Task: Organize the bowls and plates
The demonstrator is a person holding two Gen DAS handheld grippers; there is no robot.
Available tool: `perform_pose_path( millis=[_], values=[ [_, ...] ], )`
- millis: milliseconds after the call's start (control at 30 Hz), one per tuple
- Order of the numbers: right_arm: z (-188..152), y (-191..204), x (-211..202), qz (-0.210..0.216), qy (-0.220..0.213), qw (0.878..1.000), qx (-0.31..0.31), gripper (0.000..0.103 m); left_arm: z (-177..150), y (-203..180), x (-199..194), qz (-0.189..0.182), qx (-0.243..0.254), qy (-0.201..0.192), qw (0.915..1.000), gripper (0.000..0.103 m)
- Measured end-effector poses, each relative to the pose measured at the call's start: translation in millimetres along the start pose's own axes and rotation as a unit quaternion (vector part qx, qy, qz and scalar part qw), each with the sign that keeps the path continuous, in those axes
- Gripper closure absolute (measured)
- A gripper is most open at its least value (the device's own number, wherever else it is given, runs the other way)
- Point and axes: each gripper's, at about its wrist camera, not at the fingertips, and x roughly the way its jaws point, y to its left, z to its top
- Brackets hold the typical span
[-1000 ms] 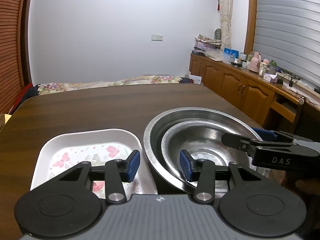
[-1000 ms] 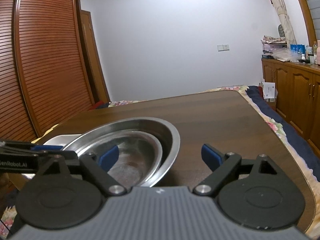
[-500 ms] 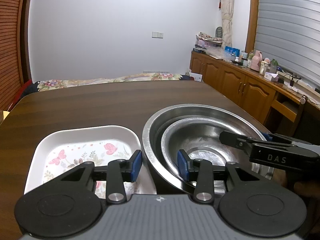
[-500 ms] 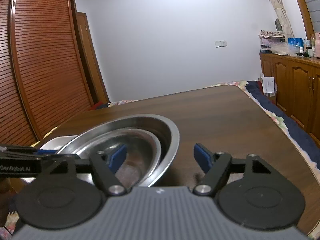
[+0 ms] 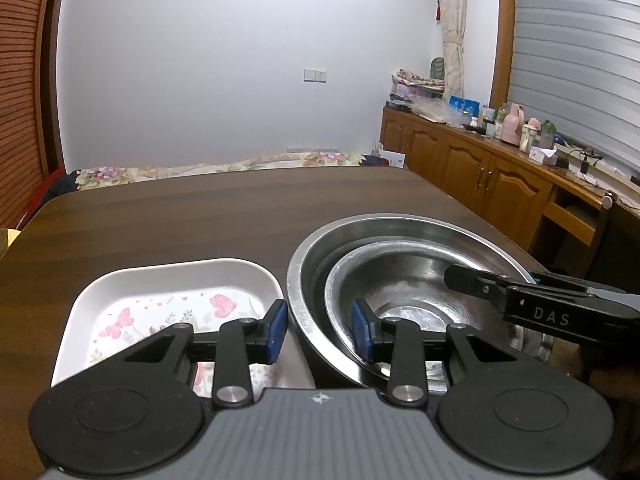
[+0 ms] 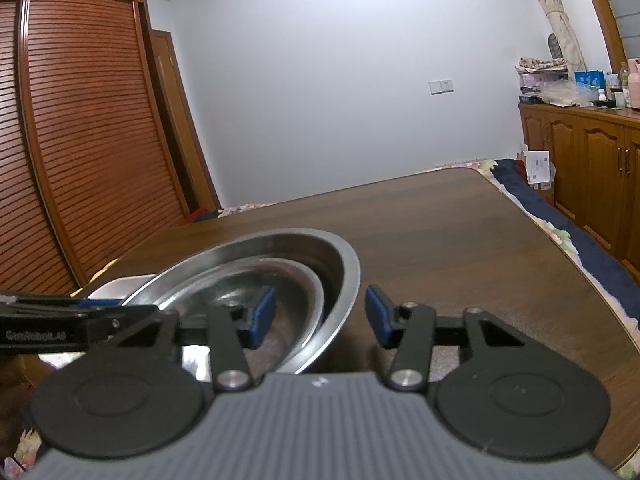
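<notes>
A large steel bowl [image 5: 404,226] sits on the dark wooden table with a smaller steel bowl [image 5: 412,280] nested inside. A white floral tray [image 5: 172,280] lies touching its left side. My left gripper [image 5: 320,330] straddles the large bowl's left rim, jaws partly closed, one pad outside and one inside. My right gripper [image 6: 320,316] straddles the same bowl's [image 6: 344,264] right rim, jaws narrowing, with the smaller bowl [image 6: 280,292] inside. The right gripper's finger [image 5: 532,304] reaches over the bowls in the left wrist view.
The wooden table [image 5: 208,216] stretches far ahead. A wooden sideboard [image 5: 480,172] with bottles and clutter stands at the right. A slatted wardrobe [image 6: 80,160] stands at the left. A bed with a floral cover [image 5: 224,164] lies behind the table.
Both grippers have narrowed their jaws around the large bowl's rim, the right one markedly. The bowls and tray have stayed in place.
</notes>
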Motion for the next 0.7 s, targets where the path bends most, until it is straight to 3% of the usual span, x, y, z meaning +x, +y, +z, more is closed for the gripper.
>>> perform_pose_path(
  millis=[100,267,700],
  values=[
    [0,2,-2,0.005,-0.002,1.000,0.002,0.072,1,-1,-5,0.000,-0.004,-0.003,1.0000,0.075],
    [5,5,-5,0.000,0.001,1.000,0.010,0.073,3,2,-10,-0.007,-0.010,0.004,0.9999,0.075],
    [40,24,-20,0.020,-0.016,0.999,0.021,0.074,39,11,-57,-0.008,-0.025,-0.042,0.9988,0.075]
  ],
)
